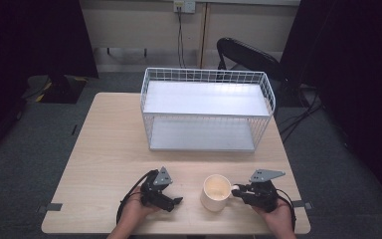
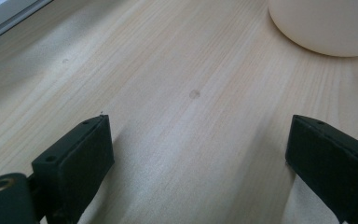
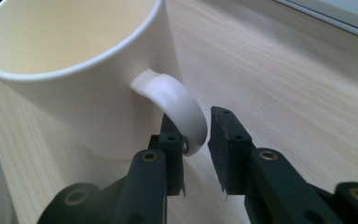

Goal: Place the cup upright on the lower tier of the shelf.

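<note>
A cream mug [image 1: 216, 192] stands upright near the table's front edge, its handle [image 3: 177, 101] turned to the right. My right gripper [image 1: 237, 189] reaches in from the right, and in the right gripper view my right gripper [image 3: 196, 140] has that handle between its pads. One pad touches the handle and a thin gap shows at the other. My left gripper [image 1: 175, 201] rests on the table left of the mug. In the left gripper view, my left gripper [image 2: 198, 158] stands wide open over bare wood, with the mug [image 2: 326, 25] ahead at the upper right.
A white wire rack [image 1: 206, 73] with two flat shelves stands at the back of the wooden table [image 1: 114, 144]. Behind it are a black chair [image 1: 248, 55] and cables on the floor. Bare tabletop lies between the rack and the mug.
</note>
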Motion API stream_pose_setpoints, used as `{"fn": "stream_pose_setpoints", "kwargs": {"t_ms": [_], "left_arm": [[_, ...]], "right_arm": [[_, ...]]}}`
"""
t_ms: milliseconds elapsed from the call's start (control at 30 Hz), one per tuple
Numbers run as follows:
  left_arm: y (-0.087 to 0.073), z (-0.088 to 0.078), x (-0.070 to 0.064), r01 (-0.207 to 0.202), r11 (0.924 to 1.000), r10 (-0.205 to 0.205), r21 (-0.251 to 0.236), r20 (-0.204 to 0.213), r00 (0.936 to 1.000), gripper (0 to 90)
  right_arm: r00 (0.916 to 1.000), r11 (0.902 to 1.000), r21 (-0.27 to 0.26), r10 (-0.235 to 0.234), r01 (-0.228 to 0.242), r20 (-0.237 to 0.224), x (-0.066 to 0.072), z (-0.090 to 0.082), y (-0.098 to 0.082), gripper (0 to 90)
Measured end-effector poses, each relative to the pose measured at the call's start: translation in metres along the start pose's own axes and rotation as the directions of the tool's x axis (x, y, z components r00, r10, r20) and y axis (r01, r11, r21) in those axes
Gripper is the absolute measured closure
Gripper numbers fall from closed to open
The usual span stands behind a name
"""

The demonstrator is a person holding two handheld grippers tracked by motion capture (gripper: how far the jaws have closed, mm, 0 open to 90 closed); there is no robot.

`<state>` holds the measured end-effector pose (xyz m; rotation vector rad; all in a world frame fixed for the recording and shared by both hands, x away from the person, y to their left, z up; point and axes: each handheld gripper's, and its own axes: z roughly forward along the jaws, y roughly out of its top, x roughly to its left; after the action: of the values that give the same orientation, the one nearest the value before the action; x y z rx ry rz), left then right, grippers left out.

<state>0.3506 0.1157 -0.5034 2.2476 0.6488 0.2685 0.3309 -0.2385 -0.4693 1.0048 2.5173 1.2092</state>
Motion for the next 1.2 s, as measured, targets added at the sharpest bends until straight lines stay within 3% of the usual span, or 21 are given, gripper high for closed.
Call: {"fn": "stream_pose_setpoints", "kwargs": {"t_ms": [367, 667, 1200], "left_arm": [[0.000, 0.000, 0.000, 0.000, 1.0000, 0.000, 0.000, 0.000, 1.0000, 7.1], [0.000, 0.000, 0.000, 0.000, 1.0000, 0.000, 0.000, 0.000, 1.0000, 7.1], [0.000, 0.000, 0.000, 0.000, 1.0000, 0.000, 0.000, 0.000, 1.0000, 7.1]], "right_arm": [[0.9996, 0.9997, -0.011, 0.021, -0.021, 0.019, -0.001, 0.000, 0.001, 80.7], [0.9971, 0.9987, -0.040, 0.034, -0.032, 0.067, -0.003, -0.006, 0.005, 84.5], [0.9937, 0.9944, -0.062, 0.090, -0.086, 0.067, -0.007, -0.010, 0.006, 85.5]]}}
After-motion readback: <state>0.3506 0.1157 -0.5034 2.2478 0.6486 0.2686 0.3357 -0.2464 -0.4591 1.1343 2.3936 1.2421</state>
